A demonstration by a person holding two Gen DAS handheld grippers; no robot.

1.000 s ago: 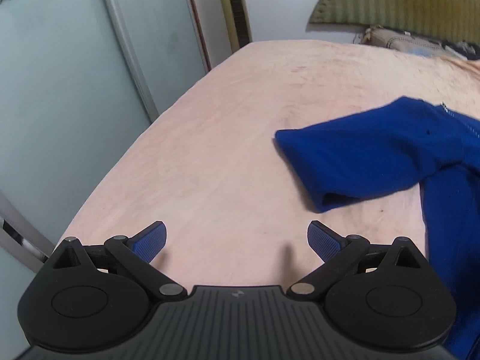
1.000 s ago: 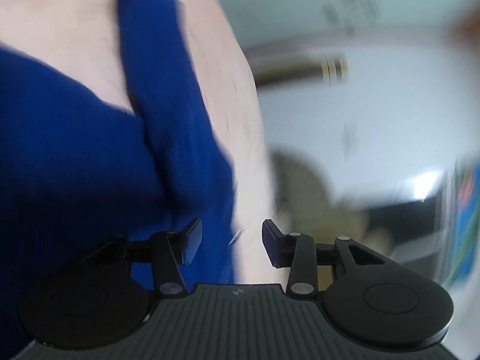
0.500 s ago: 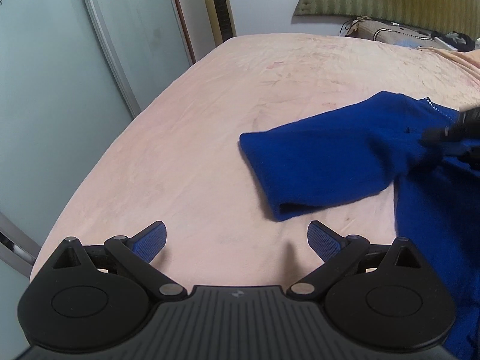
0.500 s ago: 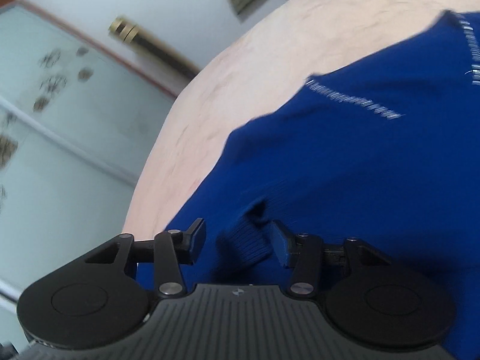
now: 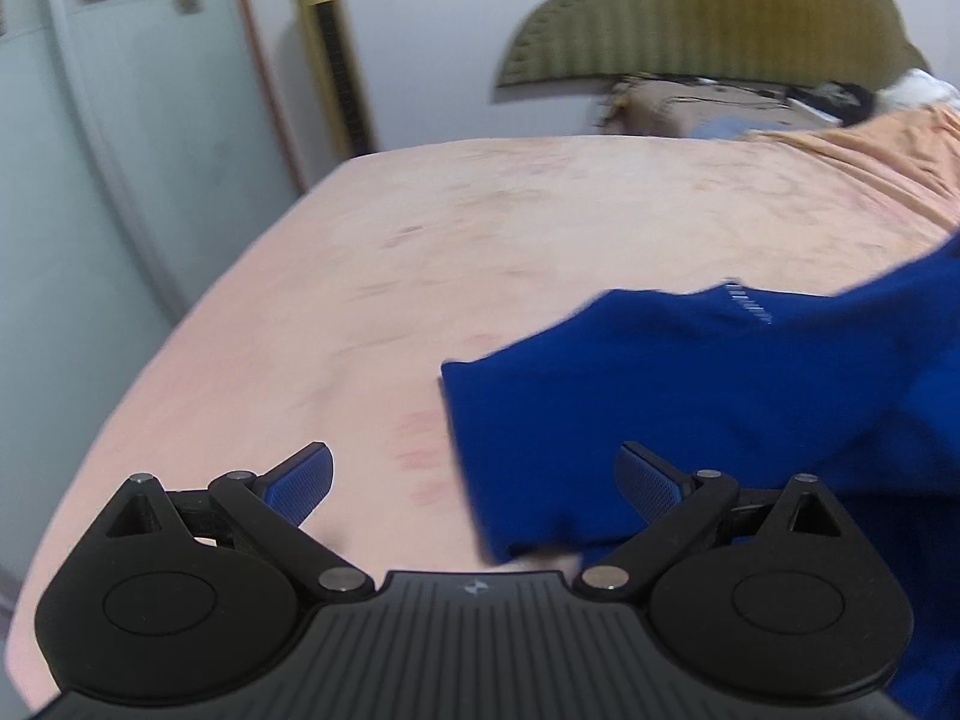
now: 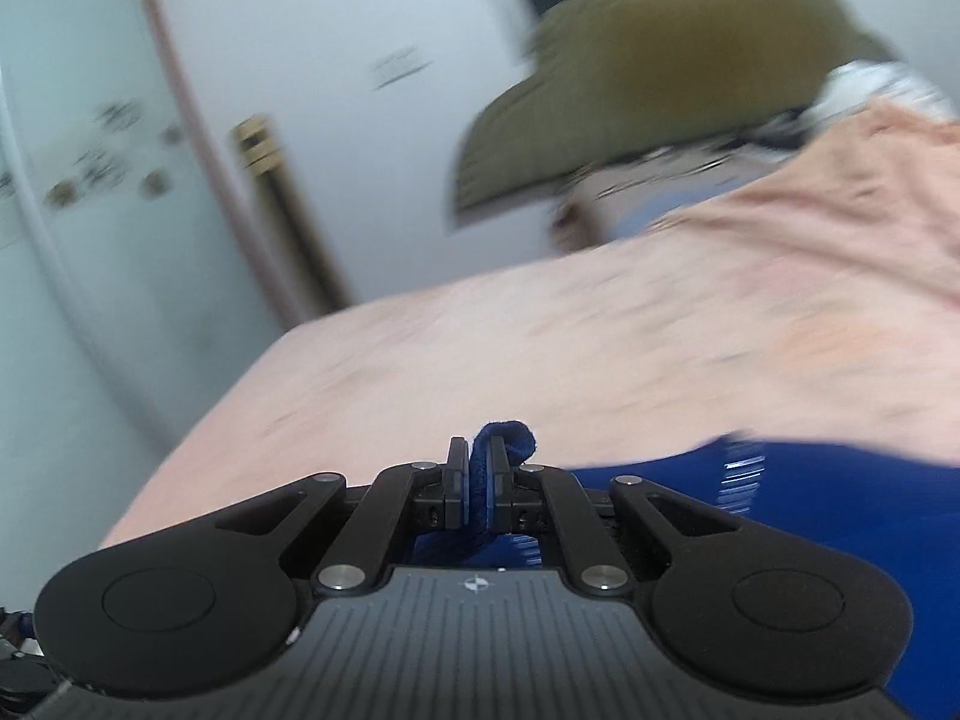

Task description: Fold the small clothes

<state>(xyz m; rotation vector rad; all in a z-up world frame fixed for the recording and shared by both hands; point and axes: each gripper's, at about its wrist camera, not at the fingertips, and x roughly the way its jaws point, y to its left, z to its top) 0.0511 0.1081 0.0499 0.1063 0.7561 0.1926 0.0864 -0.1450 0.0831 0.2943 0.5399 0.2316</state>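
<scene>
A royal-blue knit garment (image 5: 708,396) lies on the pink bed cover (image 5: 480,252); its sleeve end reaches toward the left. My left gripper (image 5: 474,480) is open and empty, low over the bed, with the sleeve's cuff edge between its fingers. My right gripper (image 6: 477,468) is shut on a fold of the blue garment (image 6: 828,498), which pokes up between the pads and trails off to the right. The right wrist view is blurred by motion.
The bed's left edge (image 5: 198,324) runs beside a pale sliding door (image 5: 120,180) and a gold tower fan (image 5: 330,60). An olive headboard (image 5: 708,18), pillows and an orange blanket (image 5: 870,144) lie at the far end.
My right gripper has closed on a fold of the blue garment and lifted it, swinging its view toward the headboard. The left gripper moved closer to the sleeve, which now lies between its open fingers.
</scene>
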